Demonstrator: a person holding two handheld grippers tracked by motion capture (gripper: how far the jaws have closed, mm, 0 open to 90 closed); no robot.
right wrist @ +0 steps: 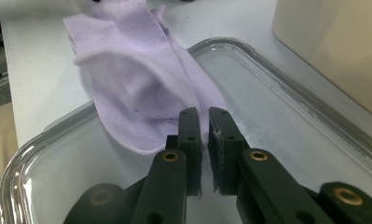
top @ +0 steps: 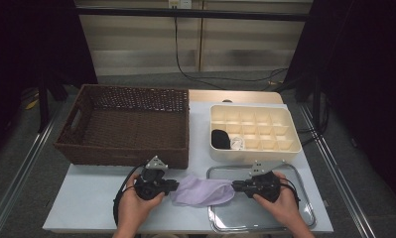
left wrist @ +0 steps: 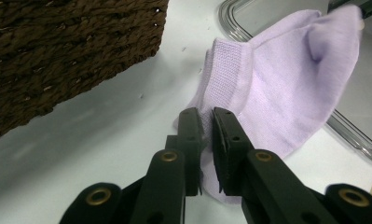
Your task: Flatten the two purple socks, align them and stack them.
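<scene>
Sock (top: 203, 191), pale purple, lies stretched crosswise on the table (top: 91, 206) between the two tools, its long axis running from the left tool (top: 174, 185), pinching one end, to the right tool (top: 234, 186), pinching the other over the clear tray (top: 304, 198).

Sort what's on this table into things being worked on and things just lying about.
In the job:
- lilac sock
- left gripper, shut on one end
- right gripper, shut on the other end

Lying about:
- wicker basket
- divided box
- clear tray
</scene>
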